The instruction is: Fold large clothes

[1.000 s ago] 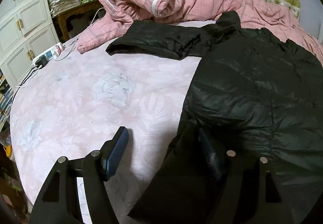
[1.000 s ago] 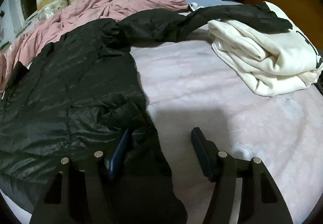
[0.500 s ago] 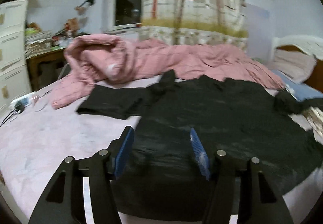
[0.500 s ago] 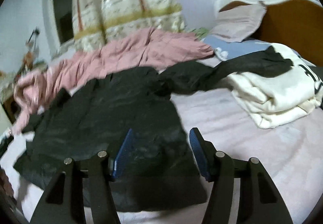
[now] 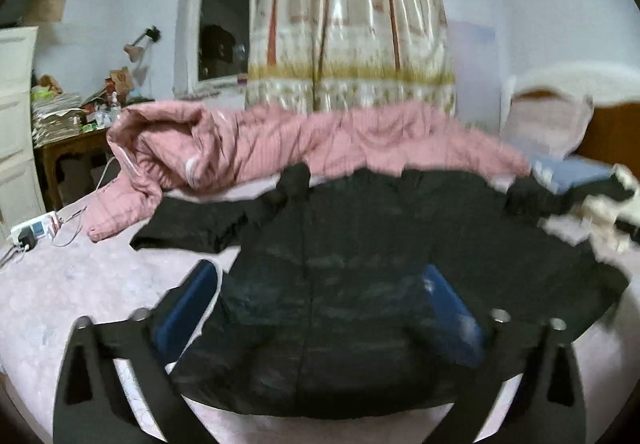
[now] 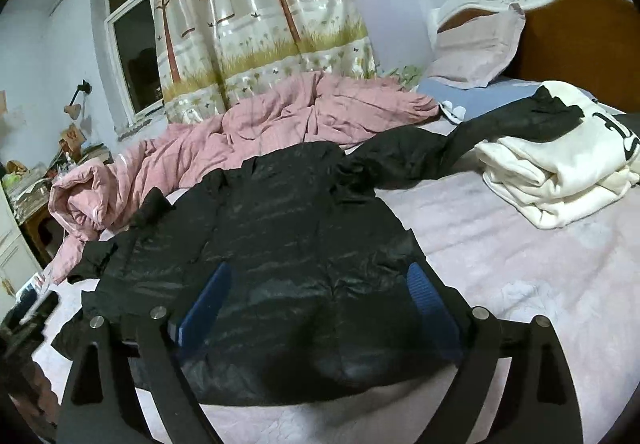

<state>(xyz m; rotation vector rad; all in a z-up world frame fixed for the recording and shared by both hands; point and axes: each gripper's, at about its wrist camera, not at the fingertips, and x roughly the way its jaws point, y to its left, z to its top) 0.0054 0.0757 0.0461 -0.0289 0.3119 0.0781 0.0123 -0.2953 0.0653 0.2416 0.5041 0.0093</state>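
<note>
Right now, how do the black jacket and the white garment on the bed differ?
The black jacket lies spread flat with sleeves out; the white garment is folded into a thick stack. The jacket looks shiny and covers more of the bed. One jacket sleeve drapes over the white garment. Both rest on the bed.

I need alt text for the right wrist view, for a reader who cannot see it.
A black puffer jacket lies spread on a pink bed, framed by the open right gripper. One sleeve rests on folded white clothes; a crumpled pink quilt lies behind.
</note>
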